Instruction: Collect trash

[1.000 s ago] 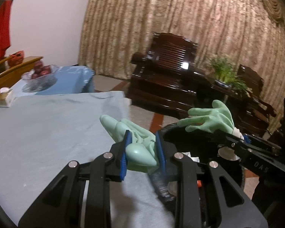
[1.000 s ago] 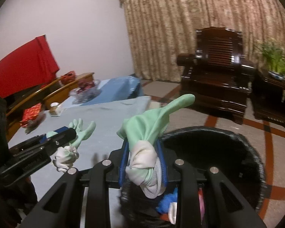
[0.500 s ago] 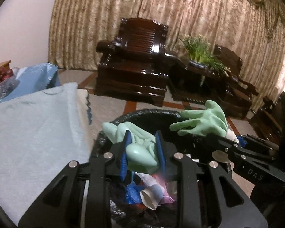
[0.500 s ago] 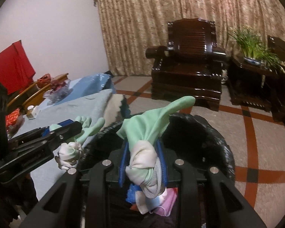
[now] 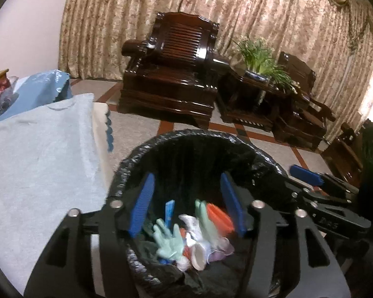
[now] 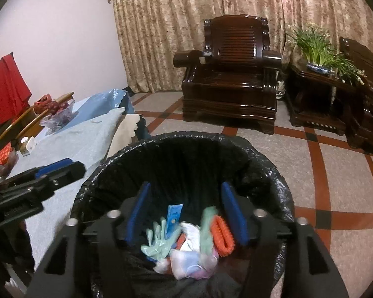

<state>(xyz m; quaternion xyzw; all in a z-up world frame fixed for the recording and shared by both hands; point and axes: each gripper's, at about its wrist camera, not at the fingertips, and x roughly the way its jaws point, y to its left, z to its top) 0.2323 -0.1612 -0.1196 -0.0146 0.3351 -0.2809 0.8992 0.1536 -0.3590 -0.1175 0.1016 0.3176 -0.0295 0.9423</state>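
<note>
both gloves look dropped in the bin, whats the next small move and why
Probably lift both grippers up and back toward the table. The left gripper and right gripper have just opened with nothing between them, and both green gloves already lie in the bin.

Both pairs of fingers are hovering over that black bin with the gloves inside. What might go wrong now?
1. The left gripper and right gripper, jaws just opened and empty, sit close side by side and might bump.
2. Dipping lower, a finger could snag the bin liner and drag it off the rim.
3. The pale green gloves lie atop the heap, so a catch could lift one back out.
</note>
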